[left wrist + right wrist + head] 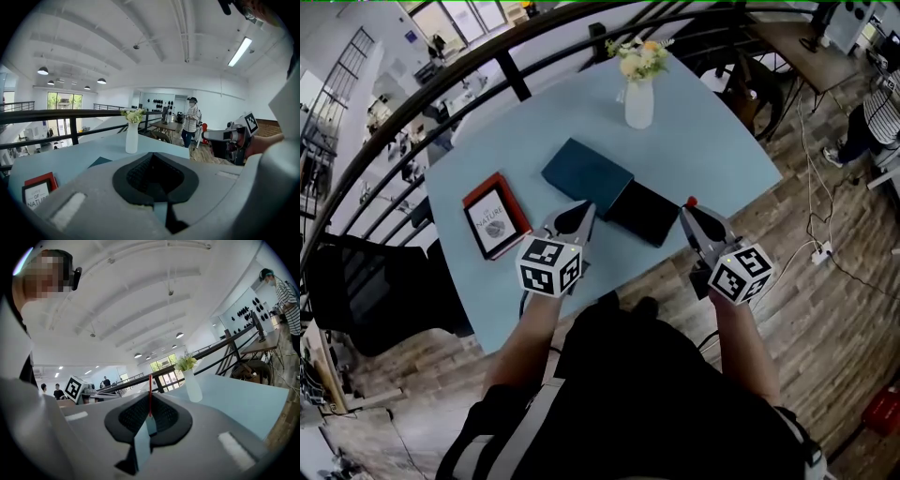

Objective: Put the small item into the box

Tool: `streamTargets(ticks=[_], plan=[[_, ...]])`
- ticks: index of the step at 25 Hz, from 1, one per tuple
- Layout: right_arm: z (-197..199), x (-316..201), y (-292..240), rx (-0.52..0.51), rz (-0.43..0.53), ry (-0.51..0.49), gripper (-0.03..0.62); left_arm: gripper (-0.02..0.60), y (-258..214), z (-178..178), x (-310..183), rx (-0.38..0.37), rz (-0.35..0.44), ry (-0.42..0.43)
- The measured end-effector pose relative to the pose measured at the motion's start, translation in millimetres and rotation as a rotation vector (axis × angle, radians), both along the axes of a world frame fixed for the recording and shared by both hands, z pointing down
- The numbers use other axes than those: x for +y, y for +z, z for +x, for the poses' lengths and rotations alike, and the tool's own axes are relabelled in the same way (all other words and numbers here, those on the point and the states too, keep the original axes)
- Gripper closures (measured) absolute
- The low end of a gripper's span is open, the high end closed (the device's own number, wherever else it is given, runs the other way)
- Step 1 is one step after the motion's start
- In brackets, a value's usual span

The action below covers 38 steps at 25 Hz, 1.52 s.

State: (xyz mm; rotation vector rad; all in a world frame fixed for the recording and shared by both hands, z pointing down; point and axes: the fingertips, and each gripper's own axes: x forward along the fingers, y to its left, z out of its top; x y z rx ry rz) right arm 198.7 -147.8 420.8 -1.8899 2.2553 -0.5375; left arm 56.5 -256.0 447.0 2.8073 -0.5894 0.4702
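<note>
Small red item (150,393), a thin strip seen edge-on in the right gripper view, stands upright between the jaws of the right gripper (692,212), which are pressed together on it; in the head view only its red tip shows at the front of that gripper. The right gripper hangs above the near edge of the pale blue table (712,150), just to the right of a flat black box (643,213). Next to the black box, on its far left side, lies a flat teal box (587,175); whether the two touch is hard to tell. The left gripper (583,210) has its jaws closed together with nothing between them, and its tip sits over the table near the closest corner of the teal box, between the black box and a red-edged book (495,218) with the word NATURE on its cover. A white vase of flowers (638,98) stands upright at the far side of the table, well apart from both boxes. A dark railing (516,75) curves behind the table, and a wooden floor (825,309) lies to the right.
</note>
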Motion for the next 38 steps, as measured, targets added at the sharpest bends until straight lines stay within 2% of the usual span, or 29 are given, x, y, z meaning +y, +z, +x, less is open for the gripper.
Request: streamTargets(ticks=[10,17,22,30,38], plan=[[-28,-62,-2,0.045,-0.04,0.047,0.58,0.574,7,-14,-70,0.046,-0.02,0.057],[-28,-83,7,0.05,-0.083,0.015,0.58,0.574,20,-11,-80,0.077,-0.066,0.039],[-11,-97,12,0.038,-0.09,-0.069,0.58,0.574,24,-3,-86,0.063,-0.075,-0.047],[46,-118,42,-0.023,-0.121,-0.252,0.581,0.574,43,27,-75,-0.007,-0.102,-0.254],[89,-115,67,-0.026,-0.178,-0.413,0.58,0.574,59,47,-47,-0.027,-0.136,-0.441]])
